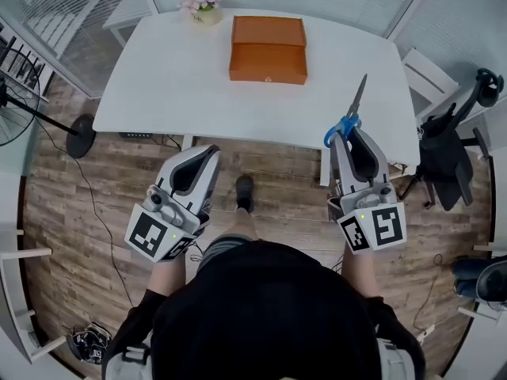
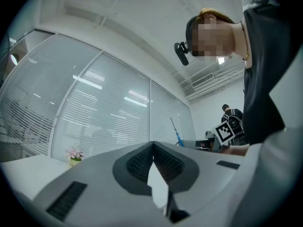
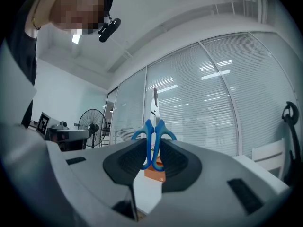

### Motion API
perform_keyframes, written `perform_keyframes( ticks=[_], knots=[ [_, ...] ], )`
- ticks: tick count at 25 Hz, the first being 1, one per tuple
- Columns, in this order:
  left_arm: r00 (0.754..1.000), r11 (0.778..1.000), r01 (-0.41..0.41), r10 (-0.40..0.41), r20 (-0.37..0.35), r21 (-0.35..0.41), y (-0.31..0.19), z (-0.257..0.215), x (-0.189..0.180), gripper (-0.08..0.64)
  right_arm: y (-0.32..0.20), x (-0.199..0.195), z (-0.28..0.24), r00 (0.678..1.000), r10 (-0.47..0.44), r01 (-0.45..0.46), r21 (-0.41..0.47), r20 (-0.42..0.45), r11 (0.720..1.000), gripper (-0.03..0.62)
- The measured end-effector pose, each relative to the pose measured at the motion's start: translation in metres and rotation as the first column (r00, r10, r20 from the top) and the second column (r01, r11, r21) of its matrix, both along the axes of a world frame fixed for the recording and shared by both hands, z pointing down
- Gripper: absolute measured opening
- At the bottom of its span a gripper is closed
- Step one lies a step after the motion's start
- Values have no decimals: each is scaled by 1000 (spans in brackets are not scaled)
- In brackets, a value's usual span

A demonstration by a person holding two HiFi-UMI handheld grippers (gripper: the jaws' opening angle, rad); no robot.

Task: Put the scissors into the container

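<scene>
My right gripper [image 3: 152, 146] has its 2 jaws pressed on the blue handles of the scissors [image 3: 148, 132]; the blade stands upright above them; past my jaws an orange box [image 3: 154, 175] sits on a white table [image 3: 147, 200]; a fan [image 3: 93, 122] stands at left; a white chair [image 3: 271, 156] at right, before blinds [image 3: 208, 103].

1. Location type: an office or meeting room.
2. Walls: full-height glass partitions [image 3: 218, 98] fitted with horizontal blinds enclose the room on several sides.
3. Furniture: one white table [image 1: 182, 77] stands on a wood-plank floor [image 1: 71, 212], with a white chair [image 1: 428, 74] beside it.
4. Fixtures: a ceiling air vent [image 2: 203, 81] and a pedestal fan [image 3: 93, 126] near the glass.
5. Decoration: a small pot of flowers [image 1: 202, 5] at the table's far edge.
</scene>
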State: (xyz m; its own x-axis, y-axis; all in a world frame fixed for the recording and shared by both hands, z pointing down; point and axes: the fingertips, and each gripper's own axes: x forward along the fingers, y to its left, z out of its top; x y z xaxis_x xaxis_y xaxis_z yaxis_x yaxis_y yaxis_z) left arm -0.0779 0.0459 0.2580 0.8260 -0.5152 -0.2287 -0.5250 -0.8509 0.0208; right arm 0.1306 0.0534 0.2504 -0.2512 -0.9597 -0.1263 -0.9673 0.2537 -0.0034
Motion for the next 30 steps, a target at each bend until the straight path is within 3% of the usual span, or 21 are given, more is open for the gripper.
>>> perform_keyframes(
  ticks=[3, 30],
  knots=[
    [999, 1000, -21, 21, -26, 0, -27, -7, 6, 12, -24, 6, 1, 1000, 19, -19, -6, 1, 1000, 94],
    [995, 995, -96, 95, 8, 15, -234, -17, 33, 12, -214, 26, -5, 996, 86, -86, -23, -8, 996, 94]
  ],
)
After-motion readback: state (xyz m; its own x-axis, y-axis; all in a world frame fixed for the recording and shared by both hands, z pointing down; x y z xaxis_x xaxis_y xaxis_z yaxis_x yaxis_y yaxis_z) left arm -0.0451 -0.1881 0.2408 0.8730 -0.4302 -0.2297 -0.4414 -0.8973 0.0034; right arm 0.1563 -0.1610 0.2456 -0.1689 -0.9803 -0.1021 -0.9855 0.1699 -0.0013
